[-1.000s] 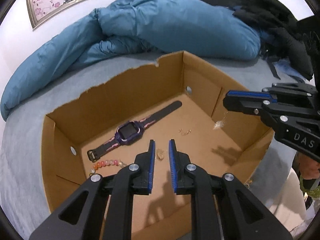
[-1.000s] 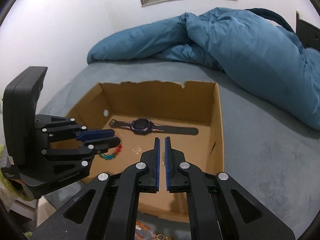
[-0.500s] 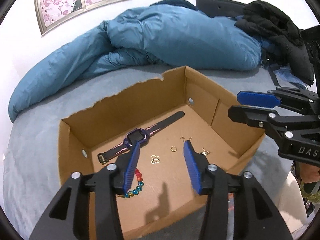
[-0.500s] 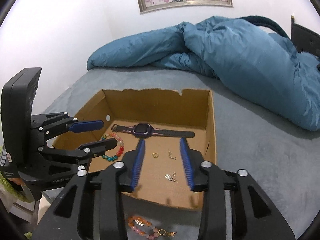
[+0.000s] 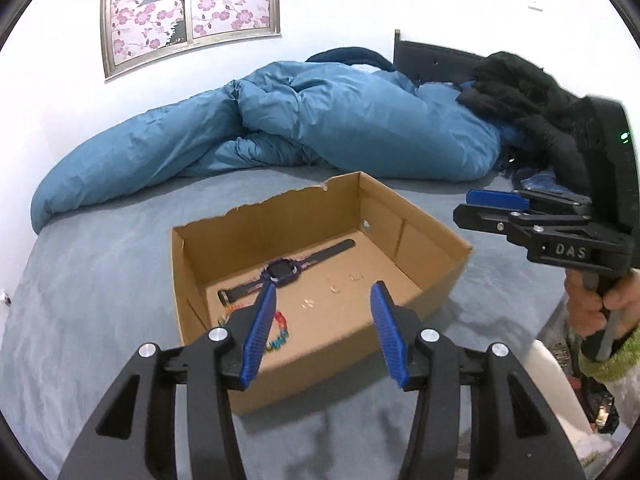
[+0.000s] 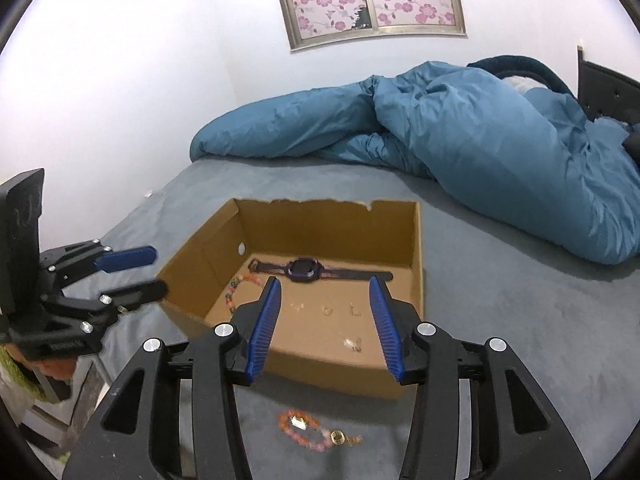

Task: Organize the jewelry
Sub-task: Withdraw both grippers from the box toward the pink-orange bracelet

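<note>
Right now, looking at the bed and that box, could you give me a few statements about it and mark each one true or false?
1. The watch lies inside the cardboard box. True.
2. All the jewelry is in the box. False: a pink bead bracelet lies on the grey bed in front of it.
3. The left gripper holds a ring. False: nothing is between its jaws.
4. A blue duvet is bunched up behind the box. True.
5. The box has a closed lid. False: it is open-topped.
</note>
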Action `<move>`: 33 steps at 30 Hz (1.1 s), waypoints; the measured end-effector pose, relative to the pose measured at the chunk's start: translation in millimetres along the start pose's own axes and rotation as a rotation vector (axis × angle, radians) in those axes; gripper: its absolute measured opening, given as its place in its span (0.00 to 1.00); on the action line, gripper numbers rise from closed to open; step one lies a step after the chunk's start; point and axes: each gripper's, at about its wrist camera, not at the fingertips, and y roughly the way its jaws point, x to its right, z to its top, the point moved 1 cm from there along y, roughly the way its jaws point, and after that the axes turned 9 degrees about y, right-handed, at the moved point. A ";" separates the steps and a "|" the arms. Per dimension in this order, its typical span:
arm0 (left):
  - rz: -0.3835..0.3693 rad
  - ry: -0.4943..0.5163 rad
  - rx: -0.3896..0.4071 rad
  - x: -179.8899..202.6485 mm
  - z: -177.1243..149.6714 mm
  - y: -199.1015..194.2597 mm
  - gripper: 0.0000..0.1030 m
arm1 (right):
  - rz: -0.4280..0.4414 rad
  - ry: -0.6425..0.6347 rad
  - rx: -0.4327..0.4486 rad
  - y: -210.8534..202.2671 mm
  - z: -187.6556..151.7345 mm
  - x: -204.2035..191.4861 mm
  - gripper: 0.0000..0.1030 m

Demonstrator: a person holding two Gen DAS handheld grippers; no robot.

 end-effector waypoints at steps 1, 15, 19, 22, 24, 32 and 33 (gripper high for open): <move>-0.003 -0.003 0.002 0.9 -3.9 -3.9 0.46 | -0.001 -0.004 -0.002 -2.7 -2.8 1.9 0.43; -0.077 0.084 -0.078 56.7 -79.0 22.7 0.46 | -0.055 -0.063 -0.219 -0.9 -88.7 28.4 0.43; -0.090 0.167 -0.091 80.2 -85.4 45.0 0.46 | -0.064 -0.033 -0.271 14.5 -101.6 35.0 0.41; -0.109 0.241 -0.085 99.2 -86.6 58.0 0.46 | -0.091 -0.023 -0.302 28.8 -106.0 40.0 0.37; -0.139 0.283 -0.082 111.5 -86.3 66.4 0.42 | -0.098 -0.001 -0.327 39.8 -108.5 45.3 0.35; -0.156 0.446 -0.120 146.7 -84.8 105.1 0.26 | -0.098 0.022 -0.356 57.2 -114.5 53.6 0.35; -0.155 0.464 -0.125 149.5 -85.1 109.2 0.24 | -0.097 0.028 -0.357 58.0 -115.4 55.2 0.35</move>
